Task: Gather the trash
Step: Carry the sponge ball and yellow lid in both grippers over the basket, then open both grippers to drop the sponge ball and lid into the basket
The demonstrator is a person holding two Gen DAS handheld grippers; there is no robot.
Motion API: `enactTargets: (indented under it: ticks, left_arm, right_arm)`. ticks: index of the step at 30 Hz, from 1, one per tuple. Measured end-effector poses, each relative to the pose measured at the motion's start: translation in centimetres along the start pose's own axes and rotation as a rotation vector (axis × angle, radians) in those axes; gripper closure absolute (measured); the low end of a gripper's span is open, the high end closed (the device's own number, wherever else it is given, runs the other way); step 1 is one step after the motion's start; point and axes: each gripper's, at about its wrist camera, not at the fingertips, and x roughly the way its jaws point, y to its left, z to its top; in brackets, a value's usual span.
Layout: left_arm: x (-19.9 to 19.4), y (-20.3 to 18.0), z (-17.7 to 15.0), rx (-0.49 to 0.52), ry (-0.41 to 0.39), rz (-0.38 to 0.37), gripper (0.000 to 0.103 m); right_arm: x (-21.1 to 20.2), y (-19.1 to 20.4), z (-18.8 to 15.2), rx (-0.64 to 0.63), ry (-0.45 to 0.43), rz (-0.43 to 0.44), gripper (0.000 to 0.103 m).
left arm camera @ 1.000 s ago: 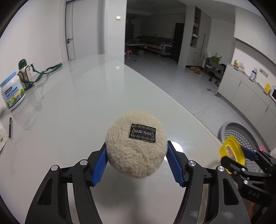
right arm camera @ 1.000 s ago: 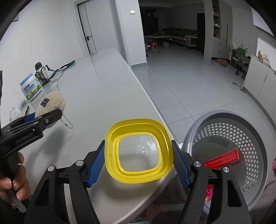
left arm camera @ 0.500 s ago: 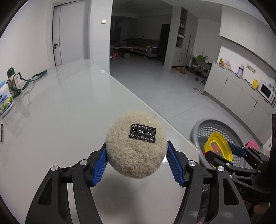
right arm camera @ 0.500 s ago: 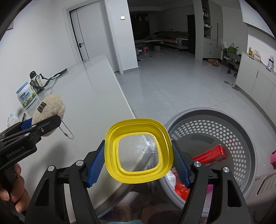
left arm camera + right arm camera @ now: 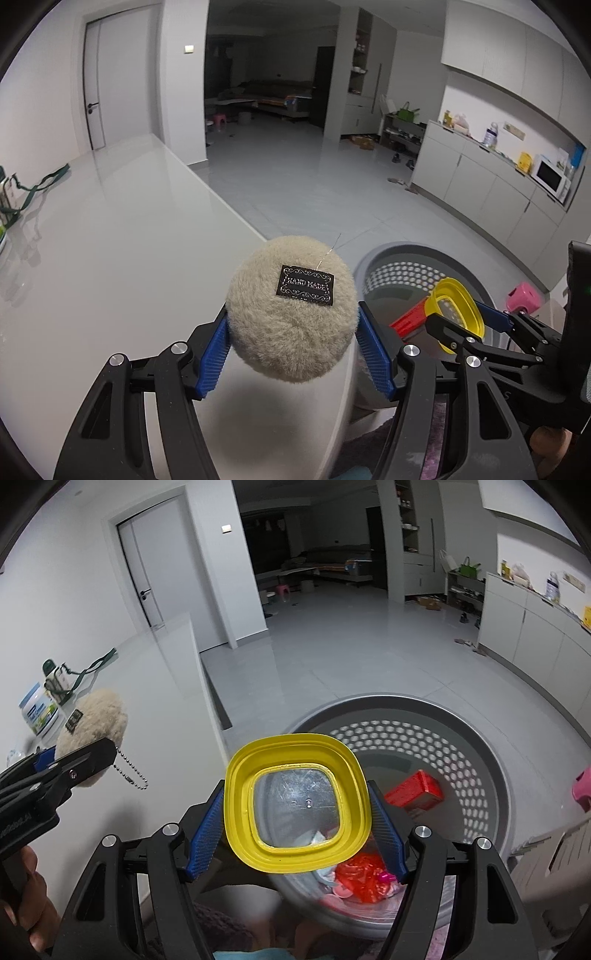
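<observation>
White worktop (image 5: 110, 258) meets a grey basket (image 5: 480, 738). Left tongs (image 5: 293, 347) pinch a fluffy ball (image 5: 291, 325); right tongs (image 5: 295, 830) pinch a yellow lid (image 5: 240, 794) above the basket.

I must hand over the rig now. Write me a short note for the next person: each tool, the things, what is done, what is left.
Left tool: shut on the fluffy ball, above the table edge.
Right tool: shut on the yellow lid, over the grey basket.
Done: red box and red wrappers lie in the basket.
Left: release the lid, then bring over the ball.
</observation>
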Motion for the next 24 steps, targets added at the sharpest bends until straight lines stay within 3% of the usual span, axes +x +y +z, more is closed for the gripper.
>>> enactTargets:
  ticks: [24]
  left_arm:
    - [5.2,-8.3,1.0,0.094,0.089,-0.105,0.040]
  right_arm:
    - [0.6,-9.6,-1.0,0.148,0.018,-0.082,0.034]
